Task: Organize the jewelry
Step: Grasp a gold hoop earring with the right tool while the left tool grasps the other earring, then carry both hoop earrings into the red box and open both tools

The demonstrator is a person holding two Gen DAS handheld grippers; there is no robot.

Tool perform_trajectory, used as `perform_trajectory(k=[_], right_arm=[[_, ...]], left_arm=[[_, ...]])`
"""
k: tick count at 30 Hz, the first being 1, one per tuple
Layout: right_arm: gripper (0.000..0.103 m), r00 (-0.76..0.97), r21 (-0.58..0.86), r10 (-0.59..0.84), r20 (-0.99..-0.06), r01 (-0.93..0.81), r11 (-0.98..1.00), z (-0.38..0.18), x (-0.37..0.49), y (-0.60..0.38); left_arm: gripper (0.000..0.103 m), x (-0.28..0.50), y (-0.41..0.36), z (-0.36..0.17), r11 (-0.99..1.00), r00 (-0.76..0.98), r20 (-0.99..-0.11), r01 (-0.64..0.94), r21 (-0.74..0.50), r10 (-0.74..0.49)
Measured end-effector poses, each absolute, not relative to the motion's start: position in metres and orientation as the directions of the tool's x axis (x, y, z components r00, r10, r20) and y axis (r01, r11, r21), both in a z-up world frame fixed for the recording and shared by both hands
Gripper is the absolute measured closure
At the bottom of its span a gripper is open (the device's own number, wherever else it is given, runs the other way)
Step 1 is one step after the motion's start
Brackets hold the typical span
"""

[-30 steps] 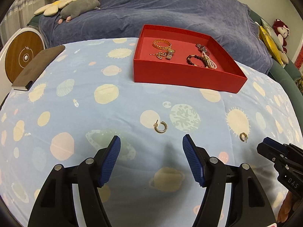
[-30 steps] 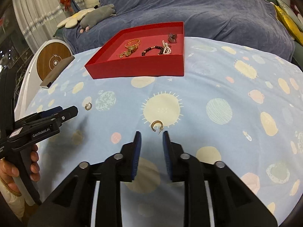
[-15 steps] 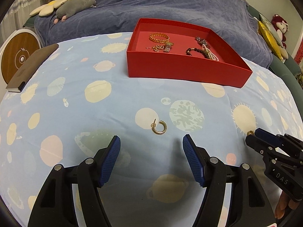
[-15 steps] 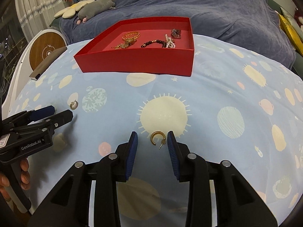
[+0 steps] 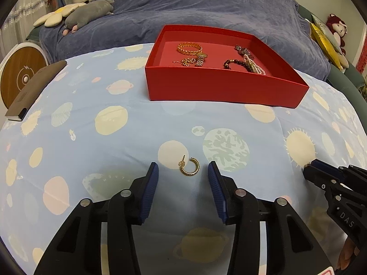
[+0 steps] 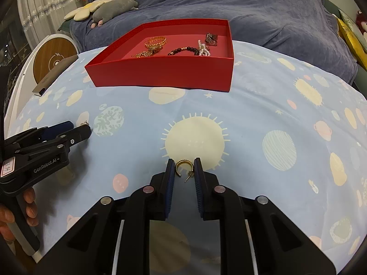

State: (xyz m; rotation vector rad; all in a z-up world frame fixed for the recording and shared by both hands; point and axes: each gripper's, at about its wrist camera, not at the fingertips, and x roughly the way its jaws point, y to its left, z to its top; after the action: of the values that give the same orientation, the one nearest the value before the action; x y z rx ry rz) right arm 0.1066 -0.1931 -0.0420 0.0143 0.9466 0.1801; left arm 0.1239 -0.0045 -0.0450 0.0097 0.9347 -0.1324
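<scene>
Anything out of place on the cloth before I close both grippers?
Two gold hoop earrings lie loose on the tablecloth, outside the red tray holding the other jewelry. One earring sits between the open left gripper fingers; the other earring sits between the right gripper fingers. Nothing looks spilled or damaged.

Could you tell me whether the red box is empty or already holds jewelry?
Not empty: the red box holds a gold chain bracelet and a dark bead bracelet.

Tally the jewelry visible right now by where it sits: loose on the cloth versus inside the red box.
Gold hoop earrings on the cloth: 2
Pieces in the red box: about 6, partly tangled, so the count is uncertain
Total: about 8
</scene>
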Motion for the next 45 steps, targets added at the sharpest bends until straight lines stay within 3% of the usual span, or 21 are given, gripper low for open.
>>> perform_trajectory(k=[5, 7, 30, 38, 45], right_arm=[[0.087, 0.571, 0.1, 0.169, -0.803, -0.151, 0.984, -0.04, 0.106, -0.193], [0.086, 0.572, 0.104, 0.172, -0.802, -0.149, 0.983, -0.039, 0.105, -0.193], [0.086, 0.613, 0.139, 0.207, -0.763, -0.158, 0.978, -0.013, 0.102, -0.197], [0.086, 0.661, 0.158, 0.239, -0.711, -0.182, 0.971, 0.03, 0.115, -0.201], [0.086, 0.708, 0.168, 0.245, -0.663, -0.179, 0.969, 0.07, 0.169, -0.2]], left_arm=[[0.086, 0.126, -0.003, -0.044, 0.99, 0.584, -0.801, 0.124, -0.07, -0.13], [0.09, 0.125, -0.004, -0.044, 0.988, 0.584, -0.8, 0.134, -0.071, -0.137], [0.09, 0.122, -0.019, -0.017, 0.975, 0.6, -0.77, 0.177, -0.134, -0.215], [0.09, 0.134, -0.014, 0.028, 0.972, 0.649, -0.725, 0.182, -0.145, -0.23], [0.09, 0.179, -0.023, 0.066, 0.978, 0.708, -0.679, 0.19, -0.081, -0.194]])
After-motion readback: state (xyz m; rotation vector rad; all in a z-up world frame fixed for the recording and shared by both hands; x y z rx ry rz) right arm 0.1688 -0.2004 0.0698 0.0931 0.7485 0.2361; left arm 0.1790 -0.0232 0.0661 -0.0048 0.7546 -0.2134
